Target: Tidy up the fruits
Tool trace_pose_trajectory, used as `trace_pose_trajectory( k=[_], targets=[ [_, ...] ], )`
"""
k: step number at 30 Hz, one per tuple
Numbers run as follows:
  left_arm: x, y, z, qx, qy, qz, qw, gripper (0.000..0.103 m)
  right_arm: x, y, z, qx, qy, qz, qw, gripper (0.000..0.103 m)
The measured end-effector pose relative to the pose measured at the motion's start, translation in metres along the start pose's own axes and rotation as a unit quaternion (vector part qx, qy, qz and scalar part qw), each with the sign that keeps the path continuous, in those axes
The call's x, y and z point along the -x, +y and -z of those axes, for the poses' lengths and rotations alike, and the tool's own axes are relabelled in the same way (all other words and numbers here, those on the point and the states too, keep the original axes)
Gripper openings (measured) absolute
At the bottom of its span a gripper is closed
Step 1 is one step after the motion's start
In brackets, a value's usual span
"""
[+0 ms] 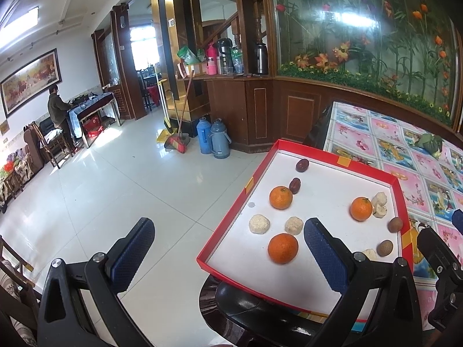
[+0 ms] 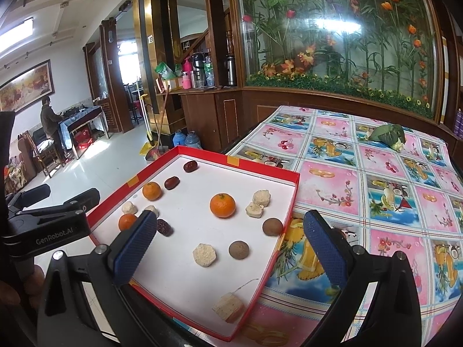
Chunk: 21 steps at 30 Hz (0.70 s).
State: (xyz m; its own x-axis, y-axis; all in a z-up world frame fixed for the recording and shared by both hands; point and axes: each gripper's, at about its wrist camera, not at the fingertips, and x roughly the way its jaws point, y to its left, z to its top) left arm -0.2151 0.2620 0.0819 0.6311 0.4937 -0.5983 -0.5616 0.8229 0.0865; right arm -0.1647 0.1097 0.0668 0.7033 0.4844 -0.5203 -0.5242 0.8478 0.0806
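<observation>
A red tray [image 2: 262,169] with a white floor lies on the table corner. It holds three oranges [image 2: 222,205] [image 2: 151,190] [image 2: 126,222], dark red dates [image 2: 172,182], two brown longans [image 2: 238,249] and several pale cakes [image 2: 204,255]. My right gripper [image 2: 230,251] hovers open over the tray's near right part, nothing between its fingers. My left gripper [image 1: 228,251] is open too, straddling the tray's left rim [image 1: 231,219], its right pad close to an orange [image 1: 282,248]. A second orange [image 1: 280,197] and a third [image 1: 360,208] sit farther in.
The table wears a pink and blue flowered cloth [image 2: 376,188] with a green leafy vegetable [image 2: 387,134] at the back. Left of the tray is white tiled floor [image 1: 115,188] with two blue flasks [image 1: 212,138] and a broom. A person stands far off by a side table.
</observation>
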Motion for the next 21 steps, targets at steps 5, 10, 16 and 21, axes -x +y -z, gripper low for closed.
trace_pose_trajectory(
  k=[5,10,16,21],
  targets=[
    [0.0,0.0,0.001,0.0,0.0,0.002,1.0,0.103,0.001,0.003,-0.002,0.005,-0.004,0.0,1.0,0.101],
    [0.001,0.002,0.0,0.002,-0.002,0.003,1.0,0.103,0.002,0.005,-0.007,0.009,-0.009,0.003,1.0,0.101],
    [0.003,0.006,-0.006,0.007,-0.006,0.0,1.0,0.103,0.001,0.007,-0.013,0.012,-0.008,0.001,1.0,0.101],
    [0.004,0.007,-0.009,0.006,-0.008,-0.003,0.9999,0.103,0.001,0.012,-0.018,0.022,-0.016,-0.004,1.0,0.101]
  ],
)
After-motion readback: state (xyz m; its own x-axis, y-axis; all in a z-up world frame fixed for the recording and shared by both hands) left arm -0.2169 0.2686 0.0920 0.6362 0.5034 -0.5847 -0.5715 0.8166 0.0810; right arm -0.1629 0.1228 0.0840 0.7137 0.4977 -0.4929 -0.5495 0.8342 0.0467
